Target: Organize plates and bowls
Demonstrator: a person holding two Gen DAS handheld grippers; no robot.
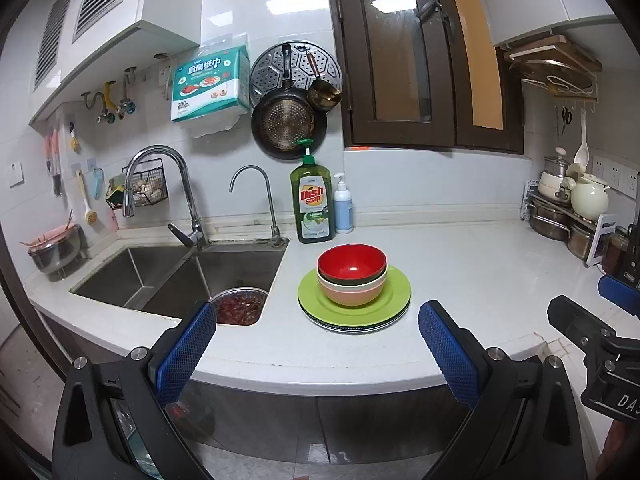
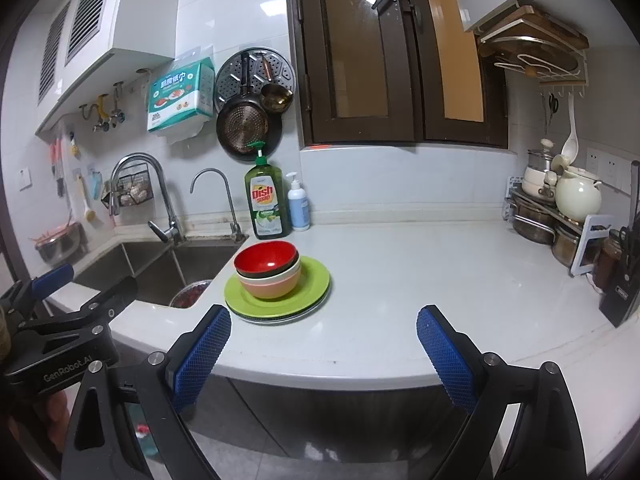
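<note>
With both the left claw [image 1: 316, 354] and right claw [image 2: 324, 354] wide and empty, we should lift the red bowl [image 1: 352, 263] ahead straight up off the stack.

The red bowl [image 1: 352, 262] is glossy inside with a bright glint, and the green plate [image 1: 394, 294] under the bowls has a smooth, soft sheen. The white tabletop [image 1: 480, 272] looks like polished stone, the sink [image 1: 168, 276] brushed metal. Both hand-held grippers carry blue, rough-textured pads [image 1: 186, 354] on matt black plastic.
</note>
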